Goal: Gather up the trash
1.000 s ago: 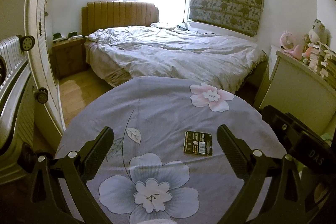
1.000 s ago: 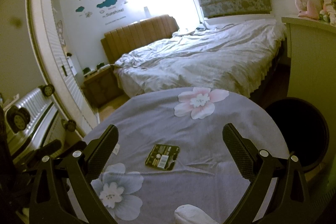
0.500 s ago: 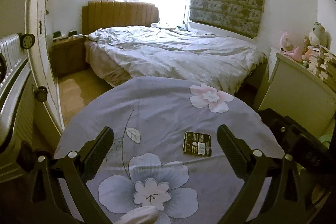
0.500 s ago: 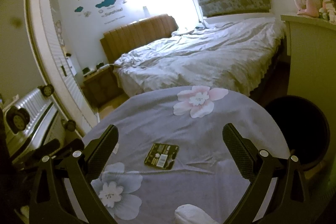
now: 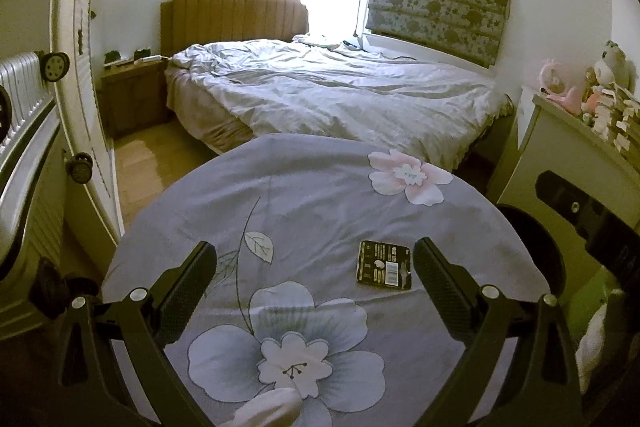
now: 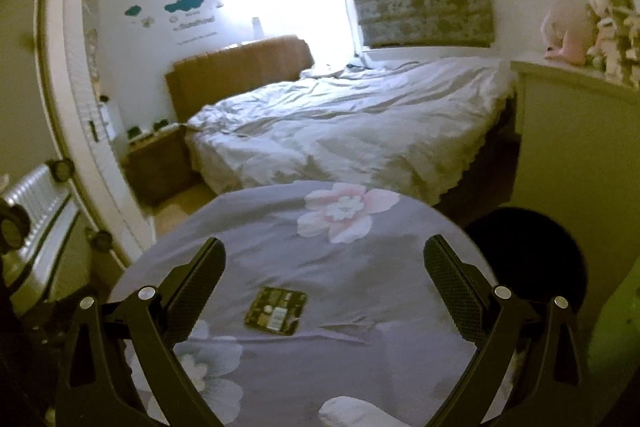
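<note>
Black and flat, the snack wrapper (image 5: 385, 264) lies printed side up on the round table's flowered cloth (image 5: 320, 195), toward the table's right side, between the pink blossom and the large pale flower nearest the cameras. The left gripper (image 5: 314, 263) hangs above the near part of the table with its fingers spread wide and nothing between them; the wrapper sits just inside its right finger. The right gripper (image 6: 325, 259) is likewise spread wide and empty, the wrapper (image 6: 277, 310) below it and nearer its left finger. A dark round bin (image 6: 528, 259) stands on the floor beside the table's right edge.

The likely trouble is the wrapper's thinness: lying flush on soft fabric, it could slide ahead of a closing finger, or the pads could pinch a fold of cloth with it and drag the cover. The right wrist view is blurred, so fine alignment there is hard to judge.
</note>
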The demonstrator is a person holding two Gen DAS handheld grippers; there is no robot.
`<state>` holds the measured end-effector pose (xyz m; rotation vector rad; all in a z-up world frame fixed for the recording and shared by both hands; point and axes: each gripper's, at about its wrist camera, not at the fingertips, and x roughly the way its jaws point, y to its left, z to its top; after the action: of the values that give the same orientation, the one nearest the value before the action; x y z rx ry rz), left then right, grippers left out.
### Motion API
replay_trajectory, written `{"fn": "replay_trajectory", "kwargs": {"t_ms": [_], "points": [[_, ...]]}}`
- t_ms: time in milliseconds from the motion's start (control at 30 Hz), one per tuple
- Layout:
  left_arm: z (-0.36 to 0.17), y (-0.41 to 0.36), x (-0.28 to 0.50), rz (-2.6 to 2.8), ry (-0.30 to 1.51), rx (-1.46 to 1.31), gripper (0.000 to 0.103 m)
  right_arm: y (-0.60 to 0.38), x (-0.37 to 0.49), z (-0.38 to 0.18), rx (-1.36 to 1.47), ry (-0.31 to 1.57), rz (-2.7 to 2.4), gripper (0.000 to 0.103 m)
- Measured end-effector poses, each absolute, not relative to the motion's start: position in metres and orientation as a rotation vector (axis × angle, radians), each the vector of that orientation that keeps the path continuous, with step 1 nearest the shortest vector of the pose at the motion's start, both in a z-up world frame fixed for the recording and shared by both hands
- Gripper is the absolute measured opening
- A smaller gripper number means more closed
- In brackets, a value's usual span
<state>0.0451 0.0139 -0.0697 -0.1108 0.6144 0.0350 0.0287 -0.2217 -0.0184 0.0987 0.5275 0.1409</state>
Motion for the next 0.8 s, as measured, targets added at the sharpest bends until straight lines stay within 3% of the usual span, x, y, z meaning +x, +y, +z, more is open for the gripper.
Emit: {"fn": "replay_trajectory", "kwargs": {"t_ms": [800], "points": [[-0.075,0.003,0.043,0.039,0.632,-0.064,0.097,-0.218,0.031,-0.009,-0.025,0.577,0.001,0.098]]}}
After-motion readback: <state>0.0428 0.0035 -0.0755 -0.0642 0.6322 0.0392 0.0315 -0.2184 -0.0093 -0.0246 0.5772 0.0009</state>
